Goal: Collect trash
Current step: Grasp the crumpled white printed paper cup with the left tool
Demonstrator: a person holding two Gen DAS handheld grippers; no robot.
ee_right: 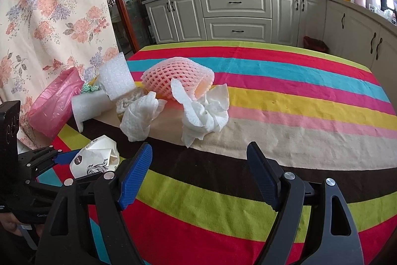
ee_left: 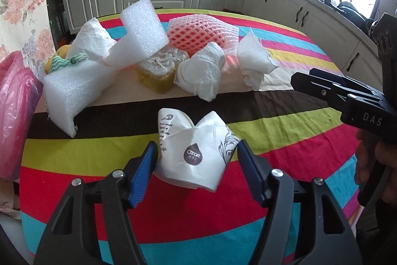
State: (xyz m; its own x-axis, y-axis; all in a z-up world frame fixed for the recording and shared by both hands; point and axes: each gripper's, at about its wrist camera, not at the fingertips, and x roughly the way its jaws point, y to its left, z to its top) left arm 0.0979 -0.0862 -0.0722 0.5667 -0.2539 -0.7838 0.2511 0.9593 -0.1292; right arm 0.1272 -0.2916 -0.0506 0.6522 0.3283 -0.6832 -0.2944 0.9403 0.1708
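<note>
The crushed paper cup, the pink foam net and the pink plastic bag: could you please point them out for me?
crushed paper cup (ee_left: 196,153), left wrist view, on its printed side wall.
pink foam net (ee_right: 177,76), right wrist view, on its mesh top.
pink plastic bag (ee_right: 53,106), right wrist view, on its crinkled side.

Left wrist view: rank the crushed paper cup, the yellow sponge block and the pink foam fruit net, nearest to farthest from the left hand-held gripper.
1. Crushed white paper cup, between the left hand-held gripper fingers.
2. Yellow sponge block, mid-table, slightly left.
3. Pink foam fruit net, behind the sponge, centre.
</note>
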